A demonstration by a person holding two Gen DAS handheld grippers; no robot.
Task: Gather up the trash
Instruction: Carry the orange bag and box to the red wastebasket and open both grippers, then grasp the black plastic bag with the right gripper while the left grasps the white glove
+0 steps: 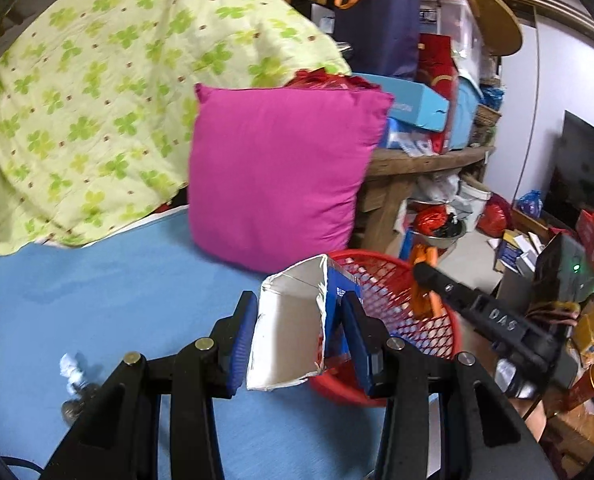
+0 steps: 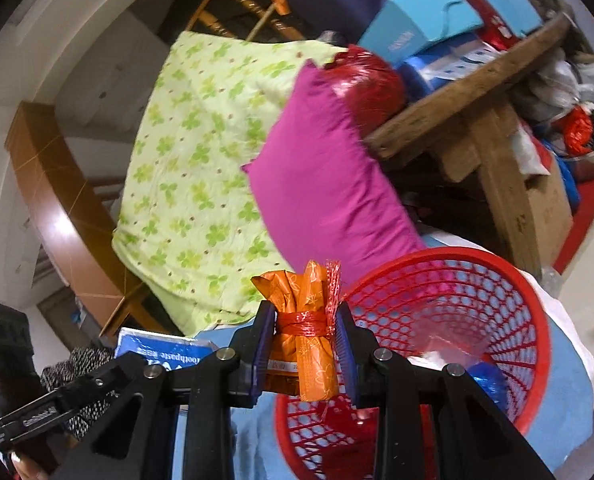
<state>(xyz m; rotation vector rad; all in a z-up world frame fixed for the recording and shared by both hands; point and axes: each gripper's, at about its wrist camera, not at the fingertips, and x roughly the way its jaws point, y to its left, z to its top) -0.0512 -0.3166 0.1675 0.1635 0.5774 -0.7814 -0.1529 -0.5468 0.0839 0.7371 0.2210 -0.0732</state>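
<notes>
- My left gripper [image 1: 299, 338] pointed forward and slightly down over the blue sheet-covered sofa seat [image 1: 109, 312], its jaws closed on a torn blue-and-white cardboard toothpaste box [image 1: 293, 328].
- The box stood roughly upright between the blue pads, its white inside facing my left camera and its open top tilted toward the red plastic mesh waste basket [image 1: 397, 312].
- The basket sat just beside the box, on the right, at the edge of the seat; box and rim looked to overlap in this view, but I could not tell whether they touched.
- My right gripper [image 2: 305, 344] was held level above the near rim of the basket, jaws clamped narrowly on a crumpled orange plastic wrapper bundle tied with red netting [image 2: 309, 336].
- The bundle stood upright between the pads, its ends sticking out above and below them.
- In the left view, the right gripper's black body reached in from the right, with the orange bundle hanging over the basket's far side.
- Inside the basket, the right view showed a blue crumpled scrap [image 2: 489, 380] and some pale material near the bottom.
- A small white crumpled paper wad [image 1: 71, 370] lay on the sheet, well apart to the left.
- A magenta square cushion [image 1: 281, 176] leaned behind the basket, against a green clover-print quilt [image 1: 97, 100].
</notes>
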